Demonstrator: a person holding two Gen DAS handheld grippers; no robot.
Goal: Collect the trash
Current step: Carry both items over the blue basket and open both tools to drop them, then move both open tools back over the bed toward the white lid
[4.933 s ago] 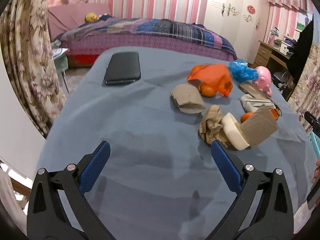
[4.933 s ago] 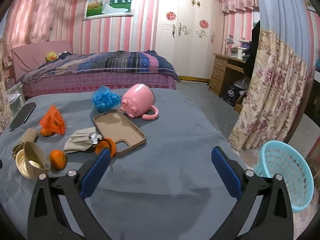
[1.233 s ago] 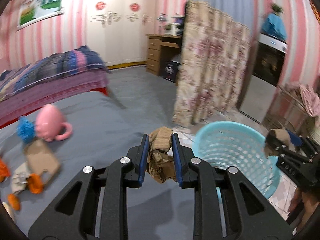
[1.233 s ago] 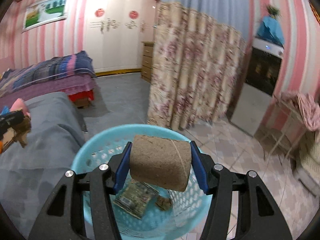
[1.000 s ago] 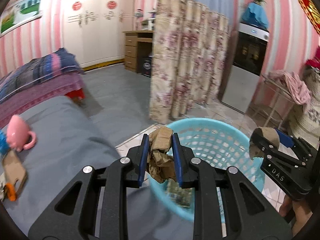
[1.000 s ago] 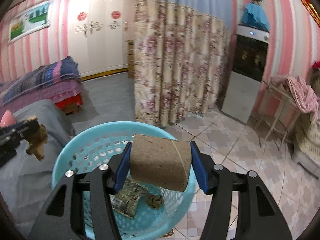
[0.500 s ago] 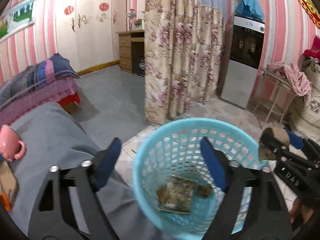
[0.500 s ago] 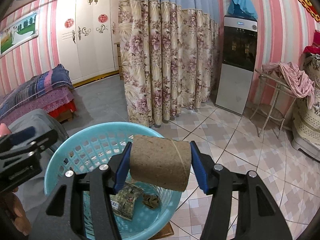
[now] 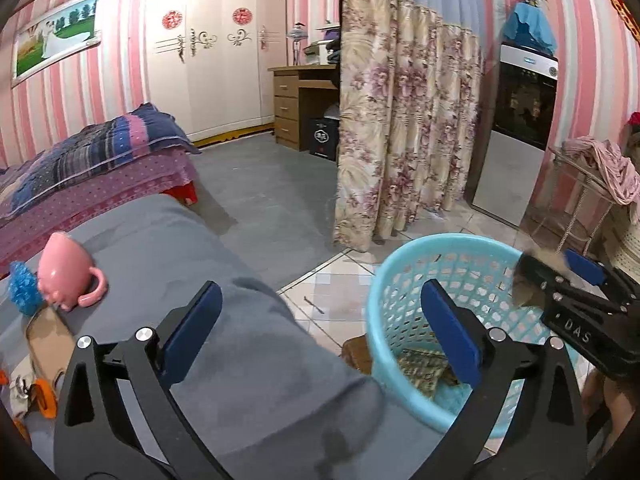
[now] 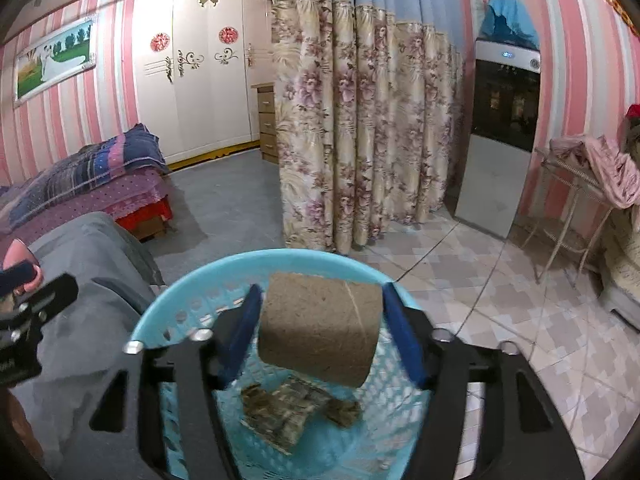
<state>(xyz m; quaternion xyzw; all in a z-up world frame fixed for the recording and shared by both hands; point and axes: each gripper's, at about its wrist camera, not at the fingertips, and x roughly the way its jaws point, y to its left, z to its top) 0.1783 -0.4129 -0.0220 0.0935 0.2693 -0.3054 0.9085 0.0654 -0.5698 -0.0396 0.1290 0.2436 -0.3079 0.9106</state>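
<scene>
Left wrist view: we note the left gripper [image 9: 320,320] now stands with its jaws spread wide and nothing between them. A second ago it pinched a crumpled brown paper wad; half a second ago the jaws were already apart over the basket [image 9: 400,264]. We take it the wad has been dropped in. The gripper has since swung back, so the basket now sits to its right, at the edge of the grey-covered table [image 9: 248,360].

The right gripper [image 10: 324,320] has not changed: it keeps its jaws closed on the brown cardboard roll [image 10: 320,324], held directly above the basket [image 10: 192,284] opening. In the left wrist view the same gripper [image 9: 560,292] shows at the basket's far rim, its load blurred.

Basket contents, right wrist view: a flattened printed wrapper [image 10: 280,416] on the bottom and a small brown scrap [image 10: 344,412] just beside it. We cannot tell for certain which piece is the dropped wad.

Our judgement: one deposit is finished, and the roll is next; opening the right jaws should let it fall inside.

Away from the basket, on the table's far side, remain a pink mug [image 9: 66,272], a blue scrunched thing [image 9: 20,288], a tan phone case [image 9: 48,340] and orange bits [image 9: 44,396]. More sorting probably lies ahead.
</scene>
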